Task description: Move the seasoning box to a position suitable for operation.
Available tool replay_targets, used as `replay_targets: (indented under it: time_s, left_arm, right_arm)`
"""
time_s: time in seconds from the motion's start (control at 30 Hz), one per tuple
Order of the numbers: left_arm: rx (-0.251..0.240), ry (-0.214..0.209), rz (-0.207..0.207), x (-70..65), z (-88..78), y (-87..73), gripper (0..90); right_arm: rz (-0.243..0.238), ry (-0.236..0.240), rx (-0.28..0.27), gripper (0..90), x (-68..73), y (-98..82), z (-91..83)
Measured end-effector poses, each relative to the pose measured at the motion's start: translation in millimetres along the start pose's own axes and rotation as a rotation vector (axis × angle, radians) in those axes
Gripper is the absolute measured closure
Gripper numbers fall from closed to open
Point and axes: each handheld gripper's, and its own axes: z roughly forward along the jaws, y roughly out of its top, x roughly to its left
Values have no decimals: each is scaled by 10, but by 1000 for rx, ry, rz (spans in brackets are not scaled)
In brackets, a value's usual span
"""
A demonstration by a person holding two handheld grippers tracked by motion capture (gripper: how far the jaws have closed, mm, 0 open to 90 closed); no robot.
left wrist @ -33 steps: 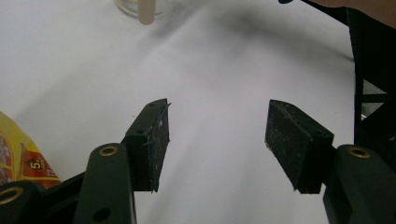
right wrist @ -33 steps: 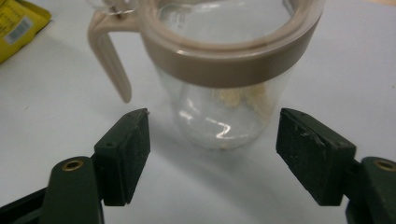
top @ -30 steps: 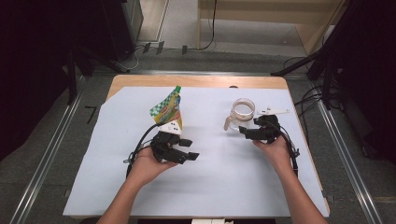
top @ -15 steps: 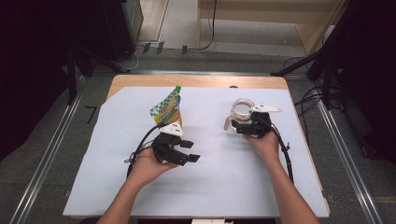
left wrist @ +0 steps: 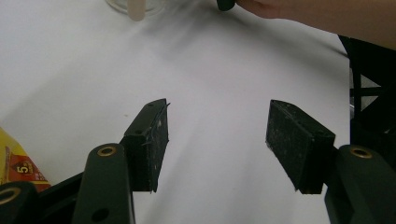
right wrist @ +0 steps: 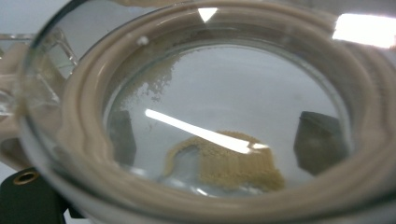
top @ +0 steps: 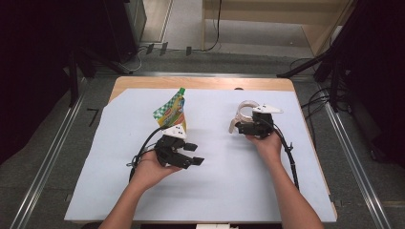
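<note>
Right gripper [top: 241, 128] sits at the near side of the glass jar [top: 246, 110], which stands on the right half of the table [top: 215, 200], toward the far edge. Its jaws have just been opening. In the right gripper view they show through the glass on either side, so the jar [right wrist: 84, 140] seems to lie between them, but I cannot tell whether the pads press on it. Left gripper [top: 193, 155] hovers with jaws apart and nothing between them [left wrist: 219, 140], just in front of the upright pouch [top: 172, 112], well apart from the jar.

Risks: the glass is smooth and round, so a loose or off-centre pinch could let it slip or roll. A tip would shift the granules [right wrist: 233, 168] inside, and a push could slide it toward the table's far edge.

Jar is squat with no clear long side. Its beige-ringed lid faces the right gripper's camera, so its axis runs roughly along that gripper's line. Upright or tipped, I cannot tell.
</note>
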Motion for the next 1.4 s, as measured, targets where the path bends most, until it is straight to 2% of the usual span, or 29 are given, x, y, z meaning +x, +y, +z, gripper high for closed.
replay_targets:
  time_s: [0.13, 0.37, 0.57, 0.7, 1.0, 1.03, 1.2, 1.33, 1.4]
  left_arm:
    - [-1, 0, -5, 6, 7, -2, 396]
    - [4, 2, -4, 11, 5, -3, 396]
    - [2, 3, -7, 2, 6, -2, 395]
    - [11, 3, -5, 8, 16, -3, 395]
    - [20, 7, -5, 5, 30, -3, 394]
    - [20, 5, -5, 5, 32, -5, 394]
    - [22, 8, -4, 2, 29, -2, 394]
    - [13, 12, -3, 3, 10, -3, 394]
    - [6, 9, -8, 11, 1, -4, 394]
  right_arm:
    - [39, 18, -1, 114, -21, 17, -38]
    - [7, 32, -9, 117, 33, 63, -147]
    - [-13, 62, -16, 117, 149, 84, -299]
    - [-29, 95, -23, 118, 261, 52, -441]
    - [-52, 142, -29, 119, 441, -5, -635]
    - [-57, 155, -35, 119, 494, -29, -679]
    - [-60, 179, -48, 119, 596, -99, -749]
    - [-88, 193, -35, 119, 707, -159, -752]
    - [-80, 205, -30, 119, 732, -173, -739]
